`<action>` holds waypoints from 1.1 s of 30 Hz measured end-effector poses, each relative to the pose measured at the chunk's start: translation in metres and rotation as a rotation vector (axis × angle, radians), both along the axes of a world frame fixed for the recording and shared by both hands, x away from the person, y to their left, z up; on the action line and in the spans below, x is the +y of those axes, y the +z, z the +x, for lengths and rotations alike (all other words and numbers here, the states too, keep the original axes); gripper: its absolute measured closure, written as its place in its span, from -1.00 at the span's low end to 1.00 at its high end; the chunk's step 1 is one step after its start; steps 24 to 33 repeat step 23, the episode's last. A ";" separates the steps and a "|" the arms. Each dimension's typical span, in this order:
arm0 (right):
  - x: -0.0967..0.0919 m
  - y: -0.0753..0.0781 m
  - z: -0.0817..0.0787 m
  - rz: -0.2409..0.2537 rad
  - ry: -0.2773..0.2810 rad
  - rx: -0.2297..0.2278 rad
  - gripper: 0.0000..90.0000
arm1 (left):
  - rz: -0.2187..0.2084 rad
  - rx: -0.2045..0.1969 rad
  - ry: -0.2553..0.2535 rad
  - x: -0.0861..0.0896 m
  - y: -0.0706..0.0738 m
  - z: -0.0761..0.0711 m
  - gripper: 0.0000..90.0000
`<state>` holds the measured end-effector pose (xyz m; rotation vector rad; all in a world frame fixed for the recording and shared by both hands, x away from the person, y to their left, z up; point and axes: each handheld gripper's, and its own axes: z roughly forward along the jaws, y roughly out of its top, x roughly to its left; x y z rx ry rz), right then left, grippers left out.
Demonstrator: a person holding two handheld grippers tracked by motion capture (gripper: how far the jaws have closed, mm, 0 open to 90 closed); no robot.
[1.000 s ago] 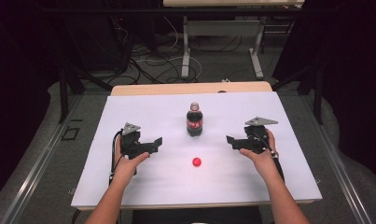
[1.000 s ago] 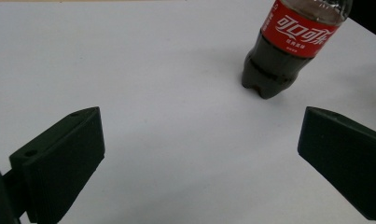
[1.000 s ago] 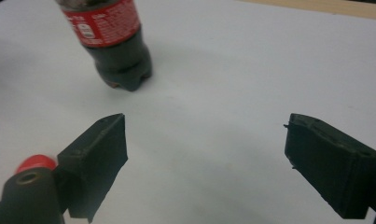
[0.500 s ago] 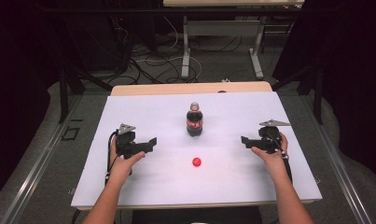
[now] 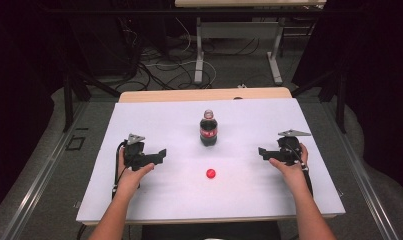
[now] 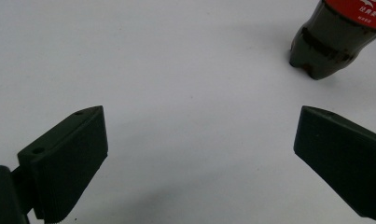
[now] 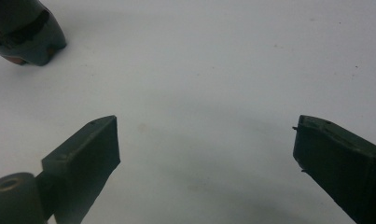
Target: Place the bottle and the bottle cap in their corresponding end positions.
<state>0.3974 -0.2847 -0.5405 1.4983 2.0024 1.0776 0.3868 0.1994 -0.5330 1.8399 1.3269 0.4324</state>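
White worktop (image 5: 154, 120) carries your cola bottle (image 5: 208, 129) upright at centre with its red cap (image 5: 210, 173) lying just nearer, so you rest left gripper (image 5: 159, 155) and right gripper (image 5: 263, 151) wide-jawed and empty either side, apparently ready to close in.

One bottle (image 5: 209, 129) stands on the white table (image 5: 164, 200). One red cap (image 5: 210, 173) lies on it. Two grippers are there: the left gripper (image 5: 159, 154) and the right gripper (image 5: 264, 152), each with two black jaws. Two hands hold them, the left hand (image 5: 131, 172) and the right hand (image 5: 289, 165). A second table (image 5: 249, 3) stands behind.
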 end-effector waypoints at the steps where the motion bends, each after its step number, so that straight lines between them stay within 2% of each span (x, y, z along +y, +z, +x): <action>1: 0.000 0.000 0.000 -0.006 0.004 -0.004 -0.88 | 0.000 -0.002 0.001 0.000 0.000 0.000 -0.93; 3: 0.001 -0.001 0.000 -0.005 -0.003 0.004 -0.93 | 0.000 -0.013 0.007 -0.001 -0.002 0.001 -0.93; 7: 0.002 -0.002 0.000 -0.007 -0.007 0.010 -1.00 | 0.002 -0.010 0.008 -0.002 -0.002 0.001 -0.93; 10: 0.003 -0.002 0.000 -0.016 -0.004 0.004 -1.00 | 0.003 -0.011 0.008 -0.002 -0.002 0.000 -0.93; 13: 0.003 -0.001 0.000 -0.017 -0.001 0.000 -1.00 | 0.013 0.006 -0.006 -0.002 -0.001 0.000 -0.93; 15: 0.003 -0.001 0.000 -0.013 -0.003 0.000 -1.00 | 0.008 -0.011 0.006 -0.003 -0.002 0.000 -0.93; 33: 0.005 -0.001 -0.001 -0.012 0.006 0.009 -1.00 | 0.008 -0.010 0.006 -0.003 -0.003 0.002 -0.93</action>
